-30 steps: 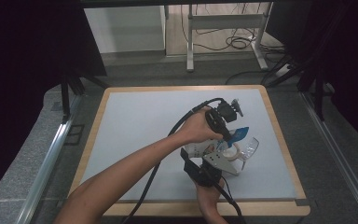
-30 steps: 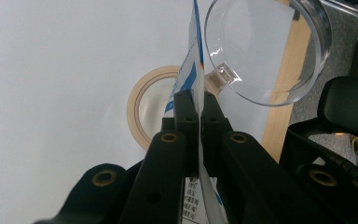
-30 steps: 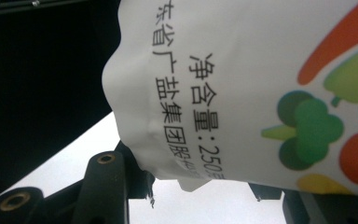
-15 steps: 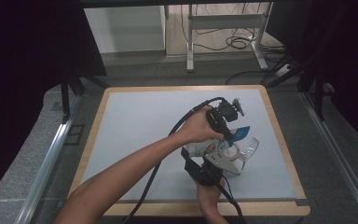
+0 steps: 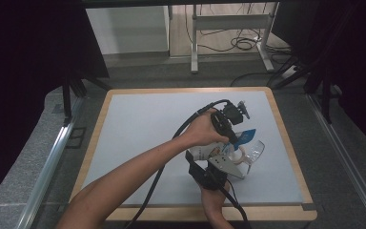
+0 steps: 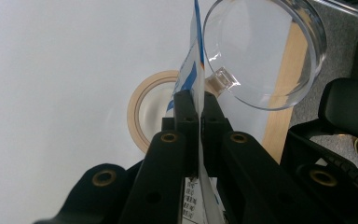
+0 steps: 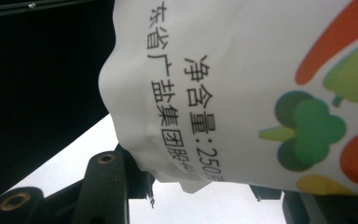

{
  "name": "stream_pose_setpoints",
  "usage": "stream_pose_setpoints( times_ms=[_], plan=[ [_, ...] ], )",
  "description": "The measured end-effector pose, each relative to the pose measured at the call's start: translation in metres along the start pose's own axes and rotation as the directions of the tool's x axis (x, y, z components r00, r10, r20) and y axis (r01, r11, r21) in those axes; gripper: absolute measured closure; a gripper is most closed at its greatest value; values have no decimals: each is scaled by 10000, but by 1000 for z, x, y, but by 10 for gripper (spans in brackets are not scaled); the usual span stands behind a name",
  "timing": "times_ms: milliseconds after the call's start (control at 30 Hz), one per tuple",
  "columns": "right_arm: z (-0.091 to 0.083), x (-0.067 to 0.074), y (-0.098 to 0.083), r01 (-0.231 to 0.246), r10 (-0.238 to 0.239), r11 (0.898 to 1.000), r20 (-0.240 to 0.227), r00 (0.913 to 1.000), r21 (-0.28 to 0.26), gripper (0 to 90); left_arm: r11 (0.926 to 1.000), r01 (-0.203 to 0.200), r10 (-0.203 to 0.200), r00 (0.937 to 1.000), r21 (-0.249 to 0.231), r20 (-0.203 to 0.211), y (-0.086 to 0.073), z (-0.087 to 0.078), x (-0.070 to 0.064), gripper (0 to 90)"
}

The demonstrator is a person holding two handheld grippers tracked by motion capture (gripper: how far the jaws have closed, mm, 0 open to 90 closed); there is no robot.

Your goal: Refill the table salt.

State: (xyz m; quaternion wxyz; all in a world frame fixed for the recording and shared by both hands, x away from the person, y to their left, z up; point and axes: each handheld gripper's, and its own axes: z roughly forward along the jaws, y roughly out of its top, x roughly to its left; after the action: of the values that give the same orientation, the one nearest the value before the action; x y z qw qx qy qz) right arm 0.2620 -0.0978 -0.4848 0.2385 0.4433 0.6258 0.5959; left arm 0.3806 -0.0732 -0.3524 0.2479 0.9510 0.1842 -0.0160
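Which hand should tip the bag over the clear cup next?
Probably the left. Its tongs are shut on the bag's top edge, right beside the clear cup. The right tongs hold the bag's body from below, steadying it.

A lab or recording studio rather than a home: the wood-edged counter [image 5: 286, 143] with a plain pale mat stands on grey carpet, flanked by black curtains [image 5: 33, 52], metal rails [image 5: 47, 167] run along the sides, and loose cables [image 5: 238, 43] lie under a white metal frame [image 5: 228, 24] behind
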Motion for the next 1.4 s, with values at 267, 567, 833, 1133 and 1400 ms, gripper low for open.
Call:
stream_pose_setpoints(
  times_ms=[267,567,833,1133,1400],
  plan=[
    [0,1,0,315,-315,9995,94,9995,10,512,10000,-14,14,10000,5,17,0,0,0,897],
    [0,2,1,157,-157,9999,4,9999,9,512,10000,10,-9,10000,-82,38,-1,-1,1,897],
    [0,2,1,190,-190,9998,-2,9998,-12,513,9999,15,-14,10000,-109,25,-2,-2,1,898],
    [1,2,1,217,-217,9998,9,9998,-5,513,9999,5,-5,10000,-116,26,-3,-1,1,897],
    [-1,2,3,4,-4,10000,-154,9999,16,514,10000,-25,25,10000,-37,45,-2,-3,2,897]
  ],
)
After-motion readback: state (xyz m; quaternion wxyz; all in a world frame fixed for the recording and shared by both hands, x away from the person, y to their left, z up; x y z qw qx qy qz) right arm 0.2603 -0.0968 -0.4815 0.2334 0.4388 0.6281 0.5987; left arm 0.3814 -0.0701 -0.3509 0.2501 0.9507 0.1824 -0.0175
